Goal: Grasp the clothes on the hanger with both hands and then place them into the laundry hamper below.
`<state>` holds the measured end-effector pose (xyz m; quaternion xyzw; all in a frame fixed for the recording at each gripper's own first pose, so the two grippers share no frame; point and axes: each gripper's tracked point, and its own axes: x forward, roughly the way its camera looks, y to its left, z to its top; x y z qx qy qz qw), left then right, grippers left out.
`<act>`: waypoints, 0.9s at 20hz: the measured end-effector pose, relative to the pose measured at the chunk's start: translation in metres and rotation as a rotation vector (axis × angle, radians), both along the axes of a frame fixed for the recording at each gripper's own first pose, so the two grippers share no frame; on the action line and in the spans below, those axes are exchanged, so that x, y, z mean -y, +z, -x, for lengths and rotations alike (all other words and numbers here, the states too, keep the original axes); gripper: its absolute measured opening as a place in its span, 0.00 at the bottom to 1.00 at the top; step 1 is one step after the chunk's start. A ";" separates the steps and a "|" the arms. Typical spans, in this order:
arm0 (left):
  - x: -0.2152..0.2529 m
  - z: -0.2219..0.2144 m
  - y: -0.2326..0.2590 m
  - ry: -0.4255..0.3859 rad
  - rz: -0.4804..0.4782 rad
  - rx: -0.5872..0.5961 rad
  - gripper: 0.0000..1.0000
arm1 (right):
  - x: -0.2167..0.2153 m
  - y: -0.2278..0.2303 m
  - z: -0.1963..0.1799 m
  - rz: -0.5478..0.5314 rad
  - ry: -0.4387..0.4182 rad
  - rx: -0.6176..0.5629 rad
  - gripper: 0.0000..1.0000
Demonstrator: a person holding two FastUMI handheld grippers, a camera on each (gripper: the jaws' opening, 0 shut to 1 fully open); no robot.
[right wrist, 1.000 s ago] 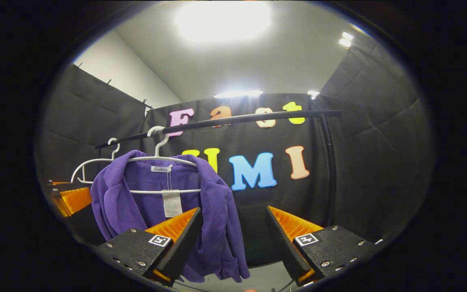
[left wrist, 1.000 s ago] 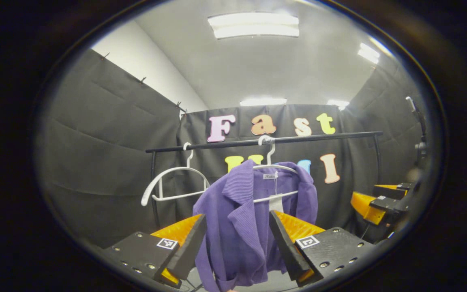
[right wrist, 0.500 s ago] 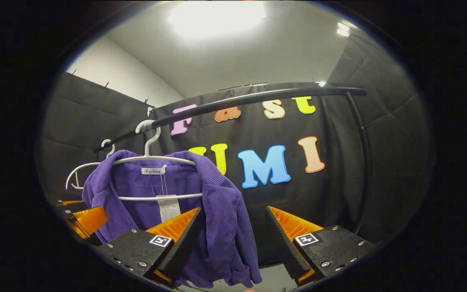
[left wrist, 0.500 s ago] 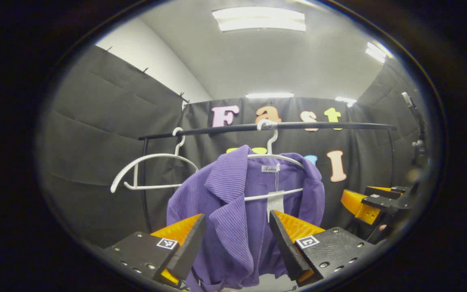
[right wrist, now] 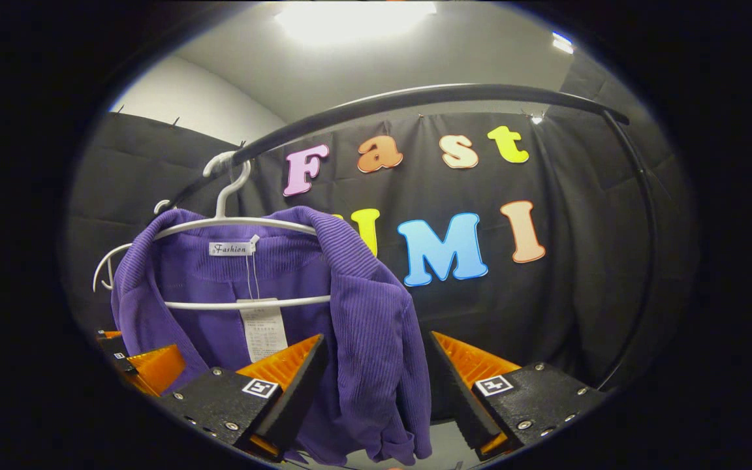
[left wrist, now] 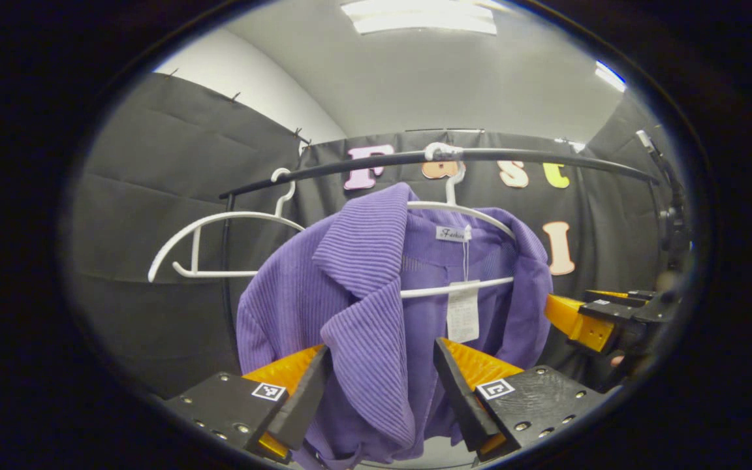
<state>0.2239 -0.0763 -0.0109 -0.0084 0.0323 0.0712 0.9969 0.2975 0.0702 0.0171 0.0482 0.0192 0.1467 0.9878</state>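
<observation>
A purple ribbed jacket (left wrist: pixel 363 307) hangs on a white hanger (left wrist: pixel 461 212) from a black rail (left wrist: pixel 513 156). In the left gripper view my left gripper (left wrist: pixel 381 365) is open, and the jacket's left front panel hangs between its fingers. In the right gripper view the same jacket (right wrist: pixel 356 307) hangs on its hanger (right wrist: pixel 232 222), and my right gripper (right wrist: pixel 376 369) is open with the jacket's right edge between its fingers. The right gripper (left wrist: pixel 595 316) also appears at the right of the left gripper view, and the left gripper (right wrist: pixel 141 362) at the lower left of the right gripper view.
A second white hanger (left wrist: pixel 213 225) hangs bare on the rail left of the jacket. The rail's black upright (right wrist: pixel 640 261) curves down on the right. Black cloth walls close the booth on three sides.
Both grippers have moved forward and up toward the jacket, which now looks larger and hangs between each pair of fingers. Both stay open.
</observation>
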 end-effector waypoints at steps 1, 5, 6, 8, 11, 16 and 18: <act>-0.002 -0.004 -0.003 0.008 -0.003 -0.007 0.96 | -0.004 -0.005 -0.005 0.007 0.004 -0.008 0.94; -0.008 -0.012 -0.013 0.034 0.014 -0.026 0.96 | -0.011 -0.015 -0.025 -0.022 0.012 -0.035 0.94; -0.010 -0.013 -0.014 0.040 0.013 -0.025 0.96 | -0.014 -0.015 -0.027 -0.032 0.014 -0.041 0.93; -0.014 -0.016 -0.013 0.049 0.016 -0.012 0.90 | -0.021 -0.018 -0.030 -0.038 0.039 -0.057 0.88; -0.015 -0.022 -0.015 0.055 0.005 -0.011 0.96 | -0.025 -0.025 -0.041 -0.024 0.035 -0.073 0.85; -0.012 -0.021 -0.010 0.011 0.005 -0.001 0.48 | -0.028 -0.025 -0.044 -0.035 0.047 -0.055 0.07; -0.024 -0.014 -0.002 0.042 0.002 0.021 0.21 | -0.029 -0.019 -0.038 -0.039 0.067 -0.023 0.03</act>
